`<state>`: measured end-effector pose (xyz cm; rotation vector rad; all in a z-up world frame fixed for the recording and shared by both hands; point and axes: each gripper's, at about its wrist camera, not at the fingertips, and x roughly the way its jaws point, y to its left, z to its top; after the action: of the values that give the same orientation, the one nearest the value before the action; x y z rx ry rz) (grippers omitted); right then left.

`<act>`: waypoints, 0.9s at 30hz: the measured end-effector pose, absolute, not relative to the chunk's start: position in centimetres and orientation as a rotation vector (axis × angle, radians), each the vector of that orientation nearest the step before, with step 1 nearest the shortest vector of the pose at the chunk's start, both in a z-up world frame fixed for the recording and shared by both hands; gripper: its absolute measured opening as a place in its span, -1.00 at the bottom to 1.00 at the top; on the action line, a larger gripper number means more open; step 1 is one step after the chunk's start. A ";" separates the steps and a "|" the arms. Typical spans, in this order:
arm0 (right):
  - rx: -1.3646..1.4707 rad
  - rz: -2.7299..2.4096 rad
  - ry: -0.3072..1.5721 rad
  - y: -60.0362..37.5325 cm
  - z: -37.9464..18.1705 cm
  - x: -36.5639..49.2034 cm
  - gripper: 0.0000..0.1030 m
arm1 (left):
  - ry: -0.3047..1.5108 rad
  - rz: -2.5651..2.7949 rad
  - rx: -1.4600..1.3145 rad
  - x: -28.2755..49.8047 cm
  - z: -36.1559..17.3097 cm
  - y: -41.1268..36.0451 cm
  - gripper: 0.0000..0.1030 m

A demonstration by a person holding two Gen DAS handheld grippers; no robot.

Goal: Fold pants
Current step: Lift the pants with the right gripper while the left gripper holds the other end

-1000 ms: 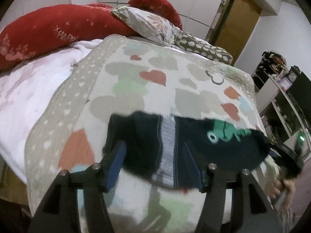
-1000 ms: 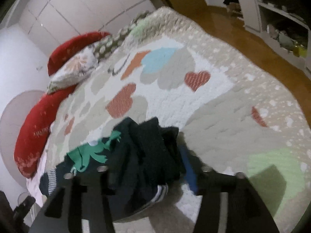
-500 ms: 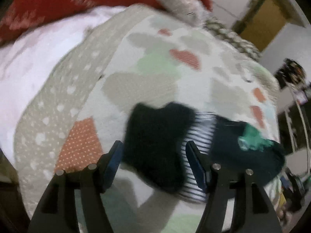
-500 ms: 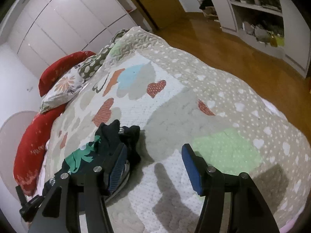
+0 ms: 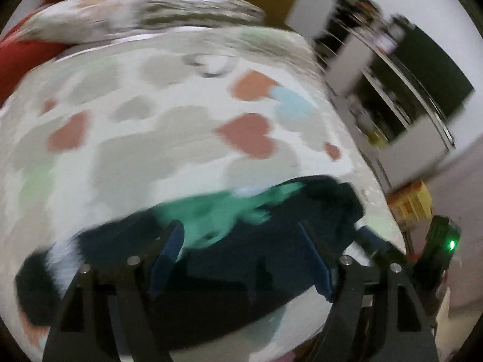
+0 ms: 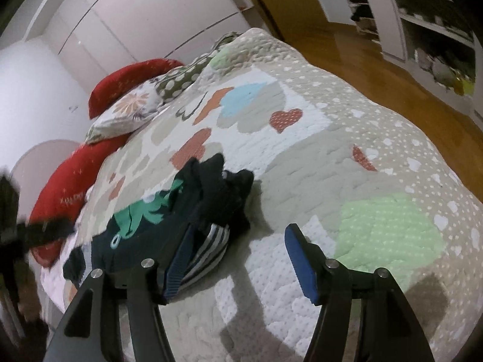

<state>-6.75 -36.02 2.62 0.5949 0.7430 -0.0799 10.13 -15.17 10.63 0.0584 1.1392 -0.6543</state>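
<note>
Dark navy pants (image 6: 151,229) with a green print and a striped waistband lie bunched on the heart-patterned quilt (image 6: 332,150). In the blurred left wrist view the pants (image 5: 271,271) stretch across below my left gripper (image 5: 241,253). Its jaws are opening, and the cloth shows between the fingers with the pads off it. My right gripper (image 6: 240,262) is also opening, with bare quilt between its blue pads. Its left finger (image 6: 178,265) stands beside the striped waistband. The right gripper's body (image 5: 440,247) shows a green light at the pants' right end.
Red pillows (image 6: 126,81) and a floral pillow (image 6: 126,111) lie at the head of the bed. Wooden floor (image 6: 362,60) and white shelves (image 6: 422,30) are beyond the bed's right edge. White wardrobe doors (image 6: 135,21) stand behind.
My left gripper swept right along the pants, from the striped waistband to the green print, jaws widening. My right gripper let go of the bunched pants, which now lie left of its wider jaws.
</note>
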 end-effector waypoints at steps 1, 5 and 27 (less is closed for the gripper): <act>0.587 -0.074 0.746 -35.9 2.6 -6.7 0.31 | 1.160 -0.686 0.065 10.6 10.2 -16.8 0.46; 0.576 -0.045 0.762 -35.5 2.0 -6.2 0.33 | 1.241 -0.767 0.081 12.9 8.0 -23.3 0.46; 0.559 0.101 0.748 -30.8 2.9 -1.7 -0.57 | 1.278 -0.869 0.032 13.3 6.2 -24.5 -0.59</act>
<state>-1.69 -30.83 2.93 0.5593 0.7484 0.1013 13.31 -24.55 6.20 0.0324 1.2777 -0.8694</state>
